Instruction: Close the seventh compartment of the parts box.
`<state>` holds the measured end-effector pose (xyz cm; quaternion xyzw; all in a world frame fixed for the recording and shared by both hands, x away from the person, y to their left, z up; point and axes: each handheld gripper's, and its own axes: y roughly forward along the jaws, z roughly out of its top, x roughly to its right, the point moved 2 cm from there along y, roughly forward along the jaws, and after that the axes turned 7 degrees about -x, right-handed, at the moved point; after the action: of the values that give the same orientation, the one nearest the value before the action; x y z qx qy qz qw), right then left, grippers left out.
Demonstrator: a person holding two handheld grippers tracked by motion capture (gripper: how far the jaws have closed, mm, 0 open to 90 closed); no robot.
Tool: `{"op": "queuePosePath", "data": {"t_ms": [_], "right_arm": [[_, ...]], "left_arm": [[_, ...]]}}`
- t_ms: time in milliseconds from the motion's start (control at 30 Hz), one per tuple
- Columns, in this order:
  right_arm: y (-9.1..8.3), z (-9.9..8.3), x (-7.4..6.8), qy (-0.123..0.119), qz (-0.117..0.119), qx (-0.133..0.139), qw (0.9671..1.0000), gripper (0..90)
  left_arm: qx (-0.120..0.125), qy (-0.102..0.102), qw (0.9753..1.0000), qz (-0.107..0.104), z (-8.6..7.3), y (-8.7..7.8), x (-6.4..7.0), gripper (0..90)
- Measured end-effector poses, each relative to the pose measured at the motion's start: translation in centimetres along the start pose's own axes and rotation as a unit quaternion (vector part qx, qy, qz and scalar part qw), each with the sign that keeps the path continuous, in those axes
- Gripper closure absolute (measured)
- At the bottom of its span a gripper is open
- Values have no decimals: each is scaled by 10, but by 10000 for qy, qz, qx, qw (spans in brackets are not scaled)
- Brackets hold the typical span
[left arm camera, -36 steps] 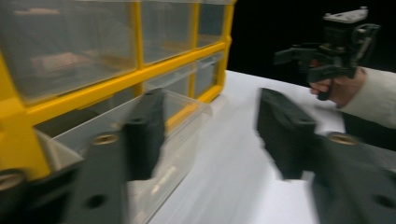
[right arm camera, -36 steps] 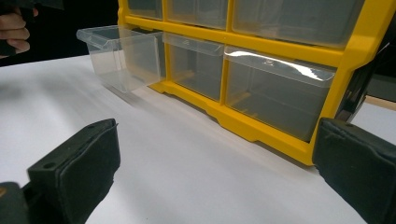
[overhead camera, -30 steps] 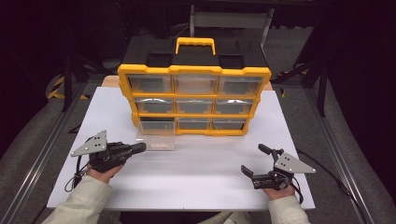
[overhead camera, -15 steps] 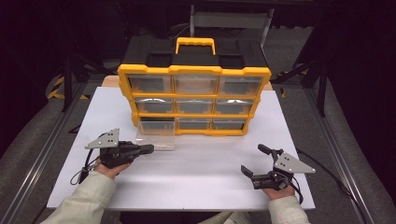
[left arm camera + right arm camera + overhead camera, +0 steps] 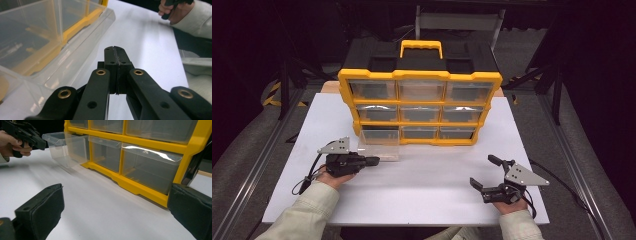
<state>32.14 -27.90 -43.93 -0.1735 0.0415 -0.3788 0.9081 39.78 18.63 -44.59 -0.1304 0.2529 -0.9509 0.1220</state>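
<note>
A yellow organizer (image 5: 419, 107) with clear drawers stands at the back of the white table. Its bottom-left drawer (image 5: 378, 148) is pulled out toward me and looks empty. My left gripper (image 5: 374, 161) lies just in front of that drawer, jaws shut with nothing between them. In the left gripper view the closed tips (image 5: 115, 50) sit beside the drawer's clear front lip (image 5: 82, 47), apart from it. My right gripper (image 5: 482, 170) rests open at the front right of the table. Its pads (image 5: 40, 212) spread wide toward the organizer (image 5: 150, 145) and the drawer (image 5: 66, 147).
A black top and a yellow carry handle (image 5: 421, 46) crown the organizer. The white table (image 5: 432, 200) has bare surface between the two grippers. Dark rails and floor flank it on both sides. The right hand (image 5: 172, 12) appears far off in the left gripper view.
My left gripper has slid to the right along the front of the pulled-out drawer, staying shut. The right gripper has barely moved.
</note>
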Motion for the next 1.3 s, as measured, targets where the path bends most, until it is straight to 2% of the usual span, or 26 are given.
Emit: {"op": "queuePosePath", "data": {"t_ms": [100, 367, 1233, 1300], "right_arm": [[0, 0, 0, 0, 5, -4, 10000, 17], [1, 0, 0, -15, 30, -13, 10000, 17], [1, -4, -1, -48, 79, -108, 9999, 17], [2, -4, -1, -34, 94, -115, 9999, 17]], "left_arm": [[-94, -46, 9999, 50, 0, 2, -2, 896], [-23, -52, 9998, 209, 4, 0, -7, 897], [140, -281, 9977, 599, 20, 15, -45, 896], [126, -250, 9974, 665, 21, 15, -47, 896]]}}
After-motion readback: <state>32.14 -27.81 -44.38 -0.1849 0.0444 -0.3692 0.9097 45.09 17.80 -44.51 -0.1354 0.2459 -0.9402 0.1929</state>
